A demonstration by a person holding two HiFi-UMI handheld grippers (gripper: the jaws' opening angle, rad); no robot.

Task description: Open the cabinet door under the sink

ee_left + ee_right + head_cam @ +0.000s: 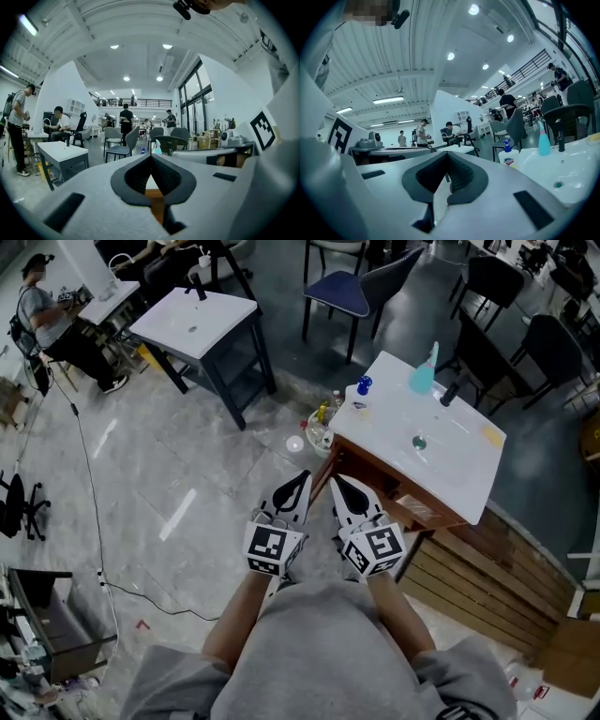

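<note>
Currently the left tool (pixel 300 479) and right tool (pixel 339 486), each pressed together and empty, point toward the cabinet door (pixel 375 479) at one o'clock, nearest the right tool.

No text is legible. Soap bottle (pixel 507 157), right of centre: label too small to read. Cubes on left gripper (pixel 302 476) and right gripper (pixel 337 482): square markers only.

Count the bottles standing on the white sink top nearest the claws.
2. A teal spray bottle stands at the far edge of the sink top, near the black faucet; a white pump bottle with a blue cap stands at its left corner. None looks hidden.
</note>
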